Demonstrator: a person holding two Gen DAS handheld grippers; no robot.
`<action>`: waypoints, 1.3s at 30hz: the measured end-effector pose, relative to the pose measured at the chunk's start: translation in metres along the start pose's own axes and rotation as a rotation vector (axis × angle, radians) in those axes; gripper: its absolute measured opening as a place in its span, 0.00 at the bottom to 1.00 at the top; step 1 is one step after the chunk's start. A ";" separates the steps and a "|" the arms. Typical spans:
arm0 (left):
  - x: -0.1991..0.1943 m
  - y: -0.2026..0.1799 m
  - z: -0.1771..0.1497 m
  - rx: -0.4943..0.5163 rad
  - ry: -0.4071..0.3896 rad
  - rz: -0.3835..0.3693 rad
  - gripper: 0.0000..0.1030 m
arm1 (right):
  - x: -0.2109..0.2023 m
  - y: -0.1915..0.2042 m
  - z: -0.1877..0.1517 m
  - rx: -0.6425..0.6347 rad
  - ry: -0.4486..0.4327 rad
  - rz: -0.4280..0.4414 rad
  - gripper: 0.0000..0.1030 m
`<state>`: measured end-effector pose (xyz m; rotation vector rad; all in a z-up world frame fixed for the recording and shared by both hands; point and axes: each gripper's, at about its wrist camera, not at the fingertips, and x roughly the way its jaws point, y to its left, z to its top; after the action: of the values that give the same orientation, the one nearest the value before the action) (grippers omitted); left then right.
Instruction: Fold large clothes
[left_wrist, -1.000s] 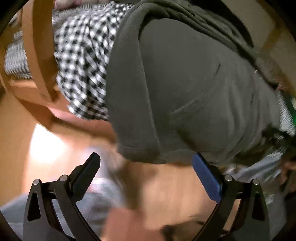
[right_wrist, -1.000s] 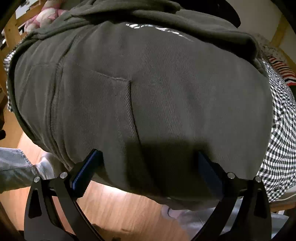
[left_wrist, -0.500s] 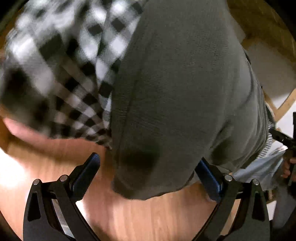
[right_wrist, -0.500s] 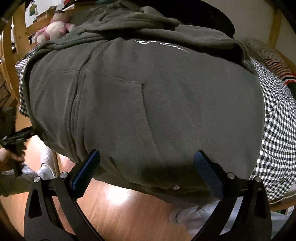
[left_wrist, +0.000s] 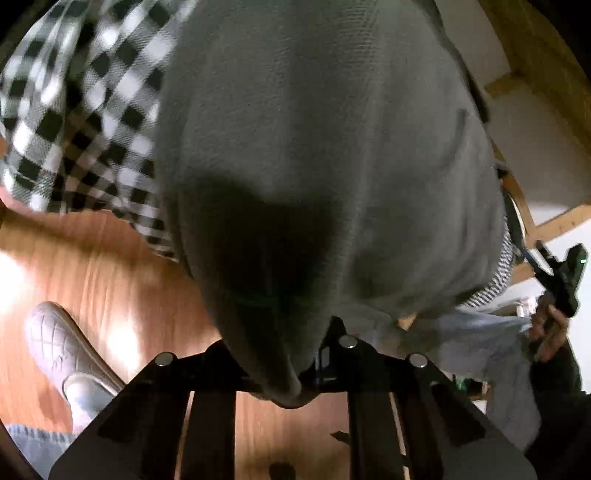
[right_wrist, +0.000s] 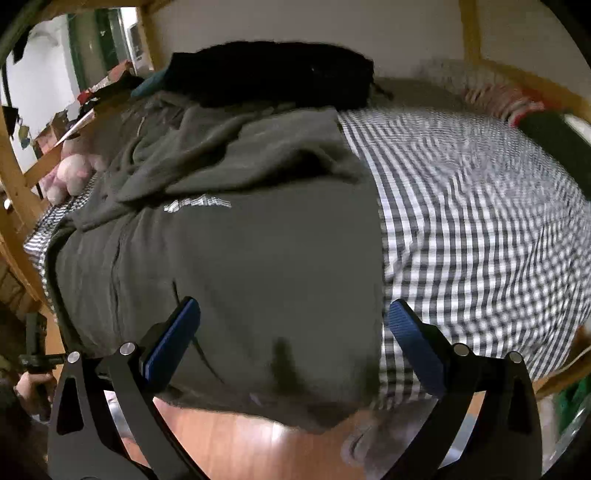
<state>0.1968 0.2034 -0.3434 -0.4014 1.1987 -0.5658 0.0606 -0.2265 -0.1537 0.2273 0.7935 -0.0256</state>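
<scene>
A dark olive-grey hoodie (right_wrist: 236, 280) is spread flat on a bed covered by a black-and-white checked sheet (right_wrist: 472, 229), with its lower hem hanging over the bed's near edge above a wooden floor (left_wrist: 92, 266); a small pale print can be made out on the chest, and the hood and upper part lie bunched toward the far side, where a black garment (right_wrist: 269, 74) is heaped against the wall; a pink soft toy (right_wrist: 70, 175) is seen at the far left corner of the bed, beside the wooden bed frame (right_wrist: 14, 192).

The left tool (left_wrist: 312, 363) is closed on the hoodie's hem at its left corner; the fabric is pinched between the two fingers and drawn down into a point, the cloth just above the grip lying in deep shadow; a grey shoe (left_wrist: 62, 343) is seen on the floor below to the left.

The right tool (right_wrist: 291, 336) is held wide above the hoodie's lower right part; its blue pads (right_wrist: 173, 339) stand well apart, nothing is gripped between them, and the right pad lies over the line where the hoodie's side edge meets the checked sheet.
</scene>
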 end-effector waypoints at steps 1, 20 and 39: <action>-0.008 -0.009 -0.005 0.005 0.005 -0.013 0.12 | 0.004 -0.003 -0.006 -0.023 0.034 0.005 0.97; 0.021 -0.039 -0.001 0.036 -0.003 0.195 0.93 | 0.145 -0.057 -0.104 0.088 0.452 0.387 0.56; 0.043 0.002 -0.016 0.036 -0.008 0.122 0.93 | 0.152 -0.056 -0.106 0.072 0.435 0.426 0.45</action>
<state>0.1925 0.1788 -0.3817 -0.2982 1.1948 -0.4794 0.0867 -0.2496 -0.3446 0.4767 1.1626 0.4090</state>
